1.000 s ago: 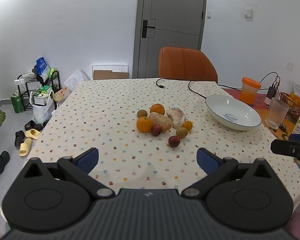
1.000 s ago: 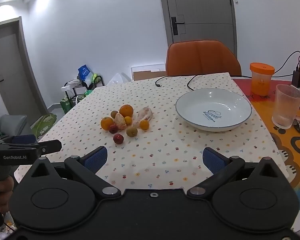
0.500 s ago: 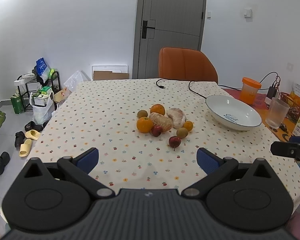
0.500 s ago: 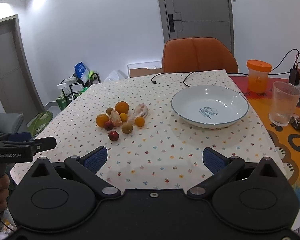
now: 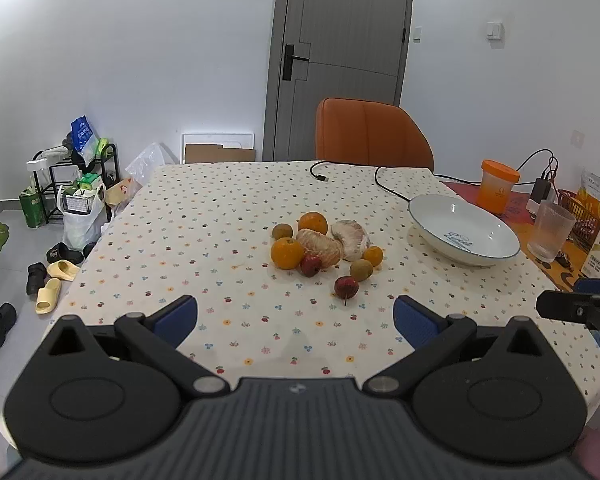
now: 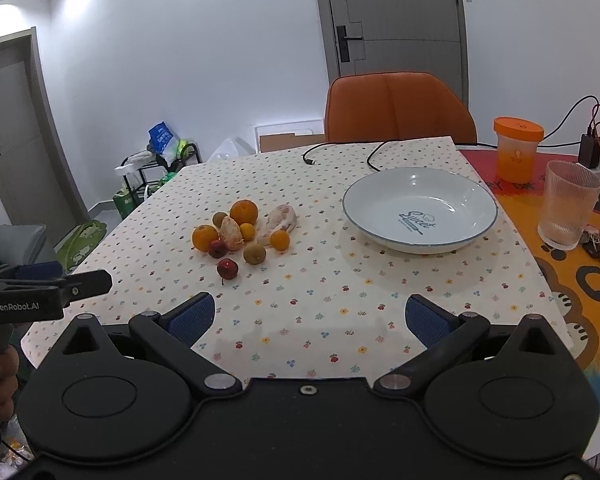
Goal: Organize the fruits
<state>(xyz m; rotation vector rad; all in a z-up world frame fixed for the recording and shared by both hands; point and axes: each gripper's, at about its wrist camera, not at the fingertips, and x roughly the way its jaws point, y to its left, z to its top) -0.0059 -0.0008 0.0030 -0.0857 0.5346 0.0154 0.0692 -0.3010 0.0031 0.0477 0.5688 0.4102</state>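
A cluster of fruit lies mid-table: two oranges (image 5: pixel 287 253) (image 5: pixel 312 223), peeled pomelo pieces (image 5: pixel 320 246) (image 5: pixel 351 235), small green-brown fruits (image 5: pixel 360 269), small red fruits (image 5: pixel 346 286) and a small tangerine (image 5: pixel 373 256). The cluster shows in the right wrist view too, the red fruit (image 6: pixel 227 268) nearest. An empty white bowl (image 5: pixel 434 227) (image 6: pixel 472 224) stands right of the fruit. My left gripper (image 5: pixel 295 317) is open and empty, short of the fruit. My right gripper (image 6: pixel 310 318) is open and empty, near the front edge.
An orange-lidded jar (image 6: pixel 517 148), a ribbed glass (image 6: pixel 571 204), keys and chargers sit on the orange mat at right. A black cable (image 5: pixel 388 184) lies at the table's far side by an orange chair (image 5: pixel 372 134). A rack, bags and shoes stand on the floor at left.
The right gripper's view has shifted slightly: the fruit and bowl sit a little lower and nearer now. The left gripper has barely moved. Both stay open.
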